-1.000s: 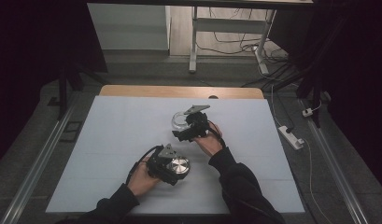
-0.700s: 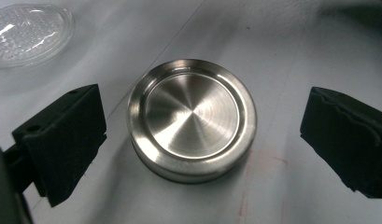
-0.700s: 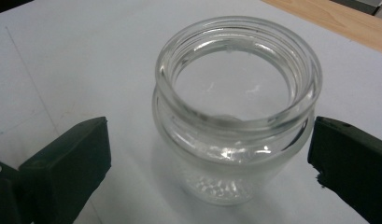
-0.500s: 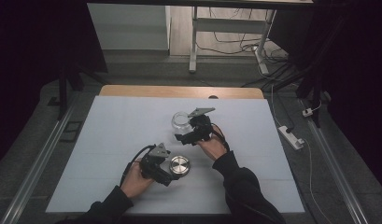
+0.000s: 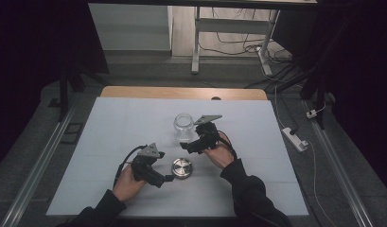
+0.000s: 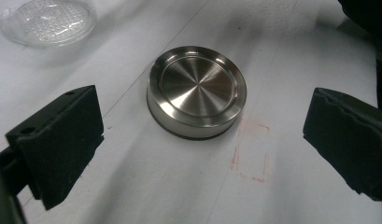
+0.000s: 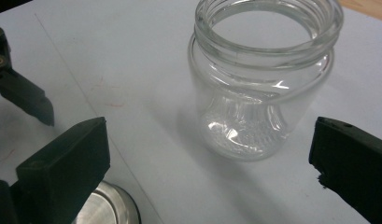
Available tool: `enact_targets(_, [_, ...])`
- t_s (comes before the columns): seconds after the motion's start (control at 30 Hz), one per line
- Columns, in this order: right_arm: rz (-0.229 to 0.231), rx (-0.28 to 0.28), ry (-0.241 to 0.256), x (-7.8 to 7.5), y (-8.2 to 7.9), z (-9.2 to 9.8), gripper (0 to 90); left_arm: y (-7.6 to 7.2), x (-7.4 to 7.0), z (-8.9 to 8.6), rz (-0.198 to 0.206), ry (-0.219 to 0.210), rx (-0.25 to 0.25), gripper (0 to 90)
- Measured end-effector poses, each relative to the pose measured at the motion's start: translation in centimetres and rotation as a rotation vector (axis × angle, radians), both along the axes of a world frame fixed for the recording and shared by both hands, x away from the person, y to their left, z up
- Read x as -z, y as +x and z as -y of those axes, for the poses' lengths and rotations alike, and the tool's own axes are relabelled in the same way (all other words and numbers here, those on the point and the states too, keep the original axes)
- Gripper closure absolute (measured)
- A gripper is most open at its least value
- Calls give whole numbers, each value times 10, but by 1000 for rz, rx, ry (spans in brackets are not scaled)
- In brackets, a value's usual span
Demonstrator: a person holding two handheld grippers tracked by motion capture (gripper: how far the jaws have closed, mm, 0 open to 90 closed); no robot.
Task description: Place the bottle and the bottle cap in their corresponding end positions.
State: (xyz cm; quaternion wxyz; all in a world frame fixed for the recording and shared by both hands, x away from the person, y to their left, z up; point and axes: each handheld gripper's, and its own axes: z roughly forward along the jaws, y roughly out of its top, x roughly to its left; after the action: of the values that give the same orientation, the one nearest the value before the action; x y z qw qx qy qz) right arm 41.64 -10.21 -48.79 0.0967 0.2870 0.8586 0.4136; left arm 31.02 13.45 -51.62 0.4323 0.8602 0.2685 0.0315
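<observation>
Left gripper (image 6: 202,140) (jaws wide) faces the metal lid (image 6: 196,91) lying flat just ahead; right gripper (image 7: 212,158), probably farther, gapes toward the glass jar (image 7: 263,79).

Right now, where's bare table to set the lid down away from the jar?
Free: the left half of the white table, and the far strip behind the glass jar. Crowded: the centre, where jar, metal lid, left gripper and right gripper cluster.

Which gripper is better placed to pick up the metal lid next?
Left. The left gripper has its jaws open with the metal lid lying between and just ahead of them. The right gripper faces the glass jar instead.
</observation>
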Motion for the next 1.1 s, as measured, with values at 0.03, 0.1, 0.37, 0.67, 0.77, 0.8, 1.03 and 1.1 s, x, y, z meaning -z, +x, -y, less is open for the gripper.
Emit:
enact_targets(0.03, [7, 1, 2, -1, -1, 1, 0, 0, -1, -1, 1, 4, 3, 0])
enact_targets(0.1, [17, -1, 6, -4, -3, 4, 0, -1, -1, -3, 2, -1, 0, 0])
enact_targets(0.37, [40, -14, 17, -14, -14, 5, 0, -6, -7, -12, 4, -6, -13, 0])
enact_targets(0.67, [41, -31, -20, -13, -32, 9, 0, -14, -13, -22, 27, 29, -43, 0])
enact_targets(0.77, [38, -33, -13, -12, -36, 12, 0, -18, -12, -25, 26, 40, -46, 0])
enact_targets(0.8, [38, -34, -11, -13, -38, 13, 0, -19, -12, -26, 29, 46, -48, 0])
enact_targets(1.03, [47, -36, 10, -16, -50, 18, 0, -27, -14, -39, 22, 47, -76, 0])
enact_targets(1.1, [47, -34, 9, -16, -53, 20, 0, -28, -15, -42, 5, 44, -88, 0])
